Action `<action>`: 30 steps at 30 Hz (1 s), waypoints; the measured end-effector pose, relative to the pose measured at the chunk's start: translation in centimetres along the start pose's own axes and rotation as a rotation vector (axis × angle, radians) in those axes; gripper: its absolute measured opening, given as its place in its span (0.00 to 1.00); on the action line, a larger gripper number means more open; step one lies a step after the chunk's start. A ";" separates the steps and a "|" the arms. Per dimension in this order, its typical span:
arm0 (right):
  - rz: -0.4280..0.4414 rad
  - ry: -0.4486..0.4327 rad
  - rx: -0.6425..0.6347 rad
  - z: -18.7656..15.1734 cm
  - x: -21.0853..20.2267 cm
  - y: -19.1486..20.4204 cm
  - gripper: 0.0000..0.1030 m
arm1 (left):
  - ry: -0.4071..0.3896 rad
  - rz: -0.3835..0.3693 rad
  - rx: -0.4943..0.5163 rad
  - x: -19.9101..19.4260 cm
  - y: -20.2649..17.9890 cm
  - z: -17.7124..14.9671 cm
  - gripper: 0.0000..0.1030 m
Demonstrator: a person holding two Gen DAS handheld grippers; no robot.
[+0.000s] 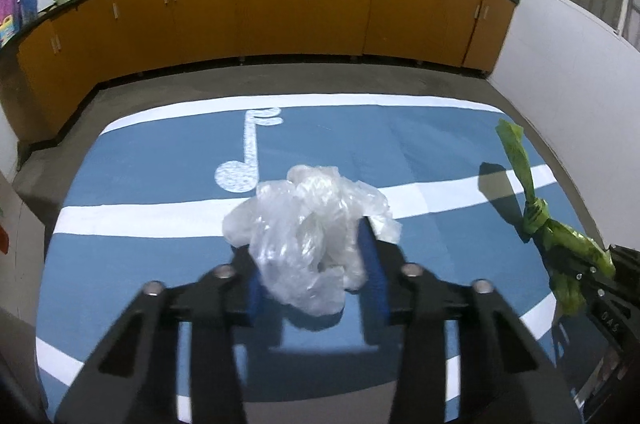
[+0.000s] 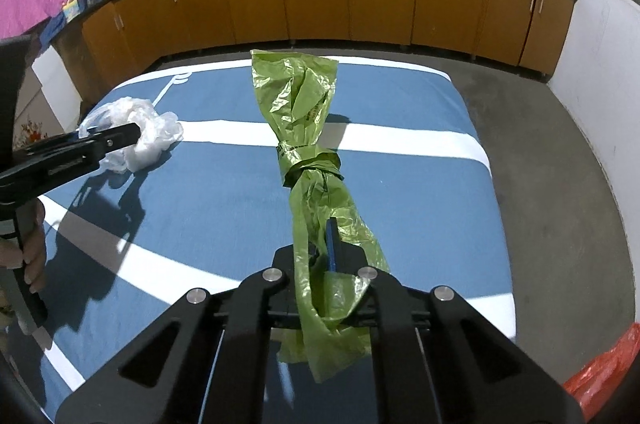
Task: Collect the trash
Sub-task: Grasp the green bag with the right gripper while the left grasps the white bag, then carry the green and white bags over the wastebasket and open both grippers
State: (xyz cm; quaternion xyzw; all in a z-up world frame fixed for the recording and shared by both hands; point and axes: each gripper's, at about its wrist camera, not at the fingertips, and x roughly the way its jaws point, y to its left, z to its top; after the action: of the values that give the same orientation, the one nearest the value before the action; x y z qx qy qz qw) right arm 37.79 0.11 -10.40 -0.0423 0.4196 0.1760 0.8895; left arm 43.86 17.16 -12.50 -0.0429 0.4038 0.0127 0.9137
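My left gripper (image 1: pixel 316 256) is shut on a crumpled clear plastic bag (image 1: pixel 308 224) and holds it over the blue bed sheet (image 1: pixel 160 184). The same bag (image 2: pixel 148 132) and the left gripper (image 2: pixel 132 134) show at the left of the right wrist view. My right gripper (image 2: pixel 320 244) is shut on a knotted green plastic bag (image 2: pixel 308 128), which sticks up and forward above the sheet (image 2: pixel 400 204). In the left wrist view the green bag (image 1: pixel 536 208) is at the right edge, held by the right gripper (image 1: pixel 576 264).
The bed with the blue sheet with white stripes and a music note (image 1: pixel 248 152) fills the foreground. Grey floor (image 2: pixel 560 164) lies around it. Orange cabinets (image 1: pixel 304 8) line the back wall. A red plastic bag (image 2: pixel 604 368) lies at the lower right.
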 end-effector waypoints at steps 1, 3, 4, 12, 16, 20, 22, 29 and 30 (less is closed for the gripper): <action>0.000 0.001 0.005 -0.2 -0.1 -0.1 0.07 | -0.003 -0.004 0.011 0.0 -0.2 -0.1 0.26; 0.001 0.002 0.012 -0.4 -0.3 -0.2 0.07 | -0.009 -0.002 0.027 0.0 -0.6 -0.2 0.20; 0.001 0.001 0.013 -0.6 -0.5 -0.2 0.07 | -0.011 -0.001 0.032 0.0 -0.6 -0.3 0.17; 0.014 -0.019 0.028 -1.6 -2.9 -0.2 0.07 | -0.042 0.006 0.049 -1.7 -1.6 -1.0 0.14; 0.023 -0.044 0.041 -2.1 -5.0 -0.6 0.06 | -0.065 -0.004 0.059 -4.0 -2.2 -1.7 0.14; 0.019 -0.064 0.046 -2.7 -6.9 -0.7 0.03 | -0.084 -0.027 0.075 -6.7 -3.2 -2.9 0.14; 0.013 -0.052 0.044 -3.1 -7.3 -0.6 0.03 | -0.079 -0.035 0.073 -7.5 -3.7 -3.4 0.14; 0.029 -0.036 0.068 -4.7 -8.4 -0.7 0.02 | -0.099 -0.048 0.071 -11.0 -4.9 -4.5 0.14; 0.031 -0.053 0.074 -4.5 -9.1 -0.9 0.02 | -0.105 -0.052 0.072 -11.6 -5.0 -4.5 0.14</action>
State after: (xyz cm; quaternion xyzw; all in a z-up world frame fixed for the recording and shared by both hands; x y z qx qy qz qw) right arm 29.46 -4.26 -6.49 0.0020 0.4028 0.1751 0.8984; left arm 33.06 11.94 -6.62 -0.0198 0.3544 -0.0232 0.9346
